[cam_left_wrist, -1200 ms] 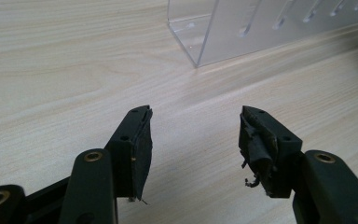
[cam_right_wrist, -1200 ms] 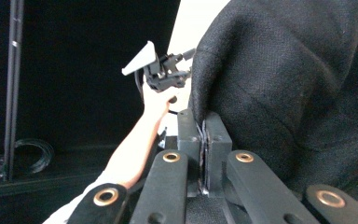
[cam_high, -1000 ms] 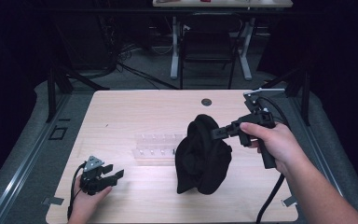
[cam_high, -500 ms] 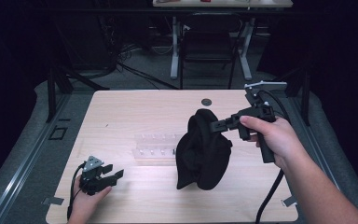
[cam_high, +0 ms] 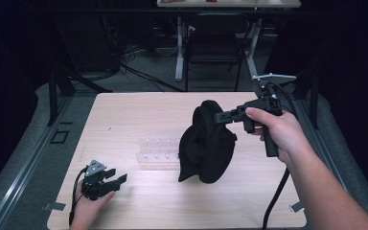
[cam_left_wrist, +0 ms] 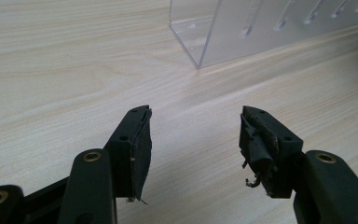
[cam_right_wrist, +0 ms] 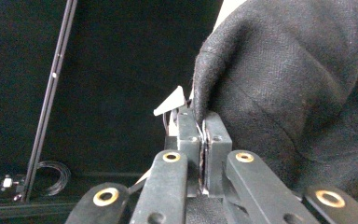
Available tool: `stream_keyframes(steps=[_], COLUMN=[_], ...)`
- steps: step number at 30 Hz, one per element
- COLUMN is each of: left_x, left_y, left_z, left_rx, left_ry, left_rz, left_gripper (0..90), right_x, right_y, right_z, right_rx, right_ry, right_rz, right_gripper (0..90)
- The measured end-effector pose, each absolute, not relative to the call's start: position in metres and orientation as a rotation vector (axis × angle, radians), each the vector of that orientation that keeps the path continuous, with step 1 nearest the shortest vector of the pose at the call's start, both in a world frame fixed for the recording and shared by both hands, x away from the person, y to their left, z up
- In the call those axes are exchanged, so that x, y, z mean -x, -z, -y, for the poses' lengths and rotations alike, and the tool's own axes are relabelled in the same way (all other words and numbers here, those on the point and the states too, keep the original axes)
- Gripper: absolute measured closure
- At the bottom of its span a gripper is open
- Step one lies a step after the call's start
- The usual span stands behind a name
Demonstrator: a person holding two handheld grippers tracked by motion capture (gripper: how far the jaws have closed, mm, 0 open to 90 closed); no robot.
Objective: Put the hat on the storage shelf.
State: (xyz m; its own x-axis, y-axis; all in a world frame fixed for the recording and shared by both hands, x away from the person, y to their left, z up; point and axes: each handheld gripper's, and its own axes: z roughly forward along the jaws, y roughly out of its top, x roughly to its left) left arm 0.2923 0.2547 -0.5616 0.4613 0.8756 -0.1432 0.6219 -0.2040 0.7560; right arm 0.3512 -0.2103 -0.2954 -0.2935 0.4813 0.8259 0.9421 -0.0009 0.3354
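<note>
Hanging from the right gripper (cam_high: 219, 116), the black cloth (cam_high: 207, 146) is up off the table (cam_high: 124, 110), its bulk drooping in a loose bundle over the middle of the board, with the lowest folds looking as if they just brush or hover at the wood; I can't tell which from here. In the right gripper view the jaws are pressed together on a thin fold at the cloth's (cam_right_wrist: 298, 84) edge, a small white tag poking out beside the pinch. So the grab and the lift look done. What the cloth is meant for next I can only guess: it is bunched, not spread or folded, so I'd say most of the work is ahead.

Just beside the cloth, to its left, lies a clear plastic rack (cam_high: 159, 152) flat on the table, partly behind the hanging fabric. The same clear rack (cam_left_wrist: 261, 28) shows ahead of the jaws in the left gripper view.

The left gripper (cam_high: 119, 180) sits low at the near left corner of the table, well apart from the cloth, held in the person's left hand (cam_high: 88, 203). Its jaws stand wide apart with nothing between them, only bare wood. I'd judge it is waiting to take a second hold.
</note>
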Motion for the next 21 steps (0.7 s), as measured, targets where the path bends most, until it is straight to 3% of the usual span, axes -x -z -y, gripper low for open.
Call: stream_keyframes(steps=[21], left_x=[-0.293], left_y=[0.562], left_z=[-0.254], left_rx=[-1.927], left_ry=[-0.406], left_rz=[-1.251], left_gripper=[43.8], right_x=[-0.383], right_y=[0.294], right_z=[0.204], right_rx=[1.540], right_ry=[1.296], right_rz=[1.799], right_gripper=[88.3])
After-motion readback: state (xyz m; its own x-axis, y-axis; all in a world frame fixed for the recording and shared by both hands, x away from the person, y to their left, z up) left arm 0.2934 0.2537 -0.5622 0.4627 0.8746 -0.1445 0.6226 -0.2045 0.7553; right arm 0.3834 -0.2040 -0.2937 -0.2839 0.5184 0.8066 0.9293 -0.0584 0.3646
